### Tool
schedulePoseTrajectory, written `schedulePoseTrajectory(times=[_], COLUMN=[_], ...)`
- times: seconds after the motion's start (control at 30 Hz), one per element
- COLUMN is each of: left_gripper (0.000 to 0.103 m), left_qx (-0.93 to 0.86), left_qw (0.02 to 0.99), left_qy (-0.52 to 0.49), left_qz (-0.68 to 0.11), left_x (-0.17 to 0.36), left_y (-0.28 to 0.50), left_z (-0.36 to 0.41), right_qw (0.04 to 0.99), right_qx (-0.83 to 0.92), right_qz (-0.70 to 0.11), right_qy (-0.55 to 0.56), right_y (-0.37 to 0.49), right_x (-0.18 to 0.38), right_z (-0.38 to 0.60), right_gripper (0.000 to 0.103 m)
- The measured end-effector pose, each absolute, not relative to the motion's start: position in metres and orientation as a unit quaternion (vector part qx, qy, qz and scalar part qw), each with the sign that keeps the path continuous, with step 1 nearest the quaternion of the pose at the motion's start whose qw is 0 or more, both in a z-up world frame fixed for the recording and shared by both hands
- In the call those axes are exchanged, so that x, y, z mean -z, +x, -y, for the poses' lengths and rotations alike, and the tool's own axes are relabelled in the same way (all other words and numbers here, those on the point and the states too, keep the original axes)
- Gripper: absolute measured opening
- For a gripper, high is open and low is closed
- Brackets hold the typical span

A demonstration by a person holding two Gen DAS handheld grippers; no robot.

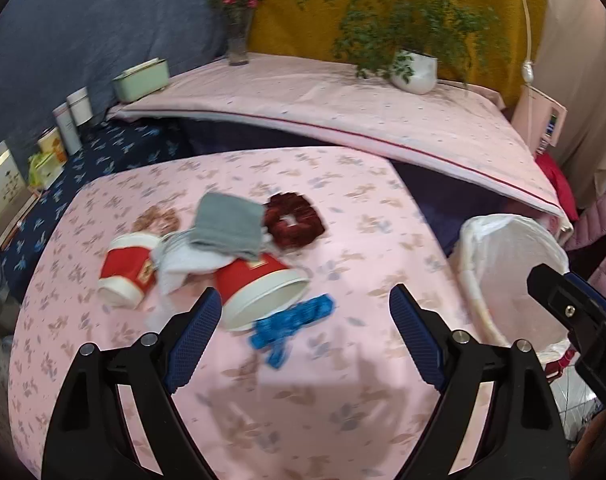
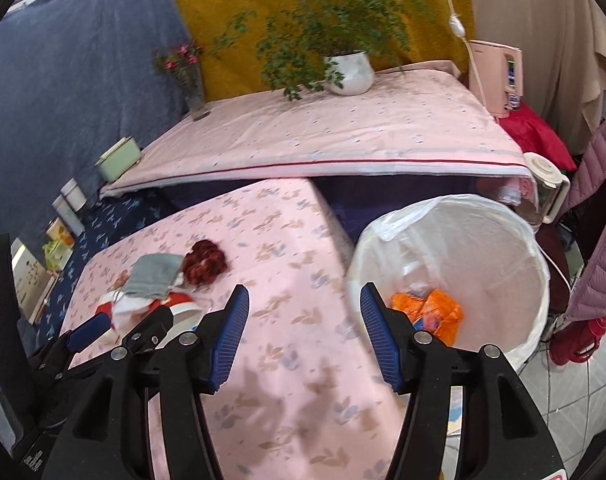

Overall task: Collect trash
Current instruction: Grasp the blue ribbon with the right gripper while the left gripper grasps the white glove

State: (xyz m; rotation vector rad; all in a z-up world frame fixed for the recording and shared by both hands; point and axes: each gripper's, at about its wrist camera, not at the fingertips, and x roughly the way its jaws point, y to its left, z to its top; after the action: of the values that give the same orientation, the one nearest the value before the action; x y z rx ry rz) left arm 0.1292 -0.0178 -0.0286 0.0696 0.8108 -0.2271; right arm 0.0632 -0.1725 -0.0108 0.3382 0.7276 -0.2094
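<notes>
On the pink flowered table point(image 1: 343, 208) lie two red paper cups on their sides, one near point(image 1: 259, 288) and one farther left point(image 1: 127, 270), with white tissue point(image 1: 179, 266), a grey cloth point(image 1: 229, 224), a dark red scrunchie point(image 1: 293, 220), a beige scrunchie point(image 1: 157, 218) and a blue scrunchie point(image 1: 293, 320). My left gripper point(image 1: 305, 312) is open, just before the near cup and blue scrunchie. My right gripper point(image 2: 305, 312) is open and empty over the table edge beside the white-lined trash bin point(image 2: 451, 268), which holds orange trash point(image 2: 433, 308).
A raised pink-covered surface point(image 1: 343, 100) behind carries a potted plant point(image 1: 417, 68), a flower vase point(image 1: 239, 36) and a green box point(image 1: 141, 78). Tins and boxes point(image 1: 69, 120) line the left side. A purple jacket point(image 2: 599, 216) hangs at right.
</notes>
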Motion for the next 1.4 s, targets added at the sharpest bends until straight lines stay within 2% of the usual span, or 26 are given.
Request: schedulePoseTrajectory(times=[0.53, 1.23, 1.33, 1.4], left_gripper=[0.081, 0.082, 0.082, 0.082], left_qx=[0.029, 0.011, 0.023, 0.032], left_qw=[0.905, 0.881, 0.881, 0.883], left_qy=[-0.019, -0.103, -0.11, -0.106], left_qz=[-0.424, -0.461, -0.459, -0.455], left_x=[0.07, 0.096, 0.095, 0.094], left_y=[0.13, 0.162, 0.171, 0.176], left_z=[-0.103, -0.146, -0.138, -0.13], right_qw=[0.901, 0.875, 0.871, 0.866], right_qx=[0.031, 0.014, 0.017, 0.016], right_qz=[-0.409, -0.464, -0.47, -0.478], right_qy=[0.14, 0.141, 0.143, 0.145], right_y=[0.091, 0.156, 0.161, 0.163], right_x=[0.054, 0.117, 0.124, 0.129], right_z=[0.078, 0.03, 0.032, 0.036], right_gripper=[0.057, 0.056, 0.05, 0.035])
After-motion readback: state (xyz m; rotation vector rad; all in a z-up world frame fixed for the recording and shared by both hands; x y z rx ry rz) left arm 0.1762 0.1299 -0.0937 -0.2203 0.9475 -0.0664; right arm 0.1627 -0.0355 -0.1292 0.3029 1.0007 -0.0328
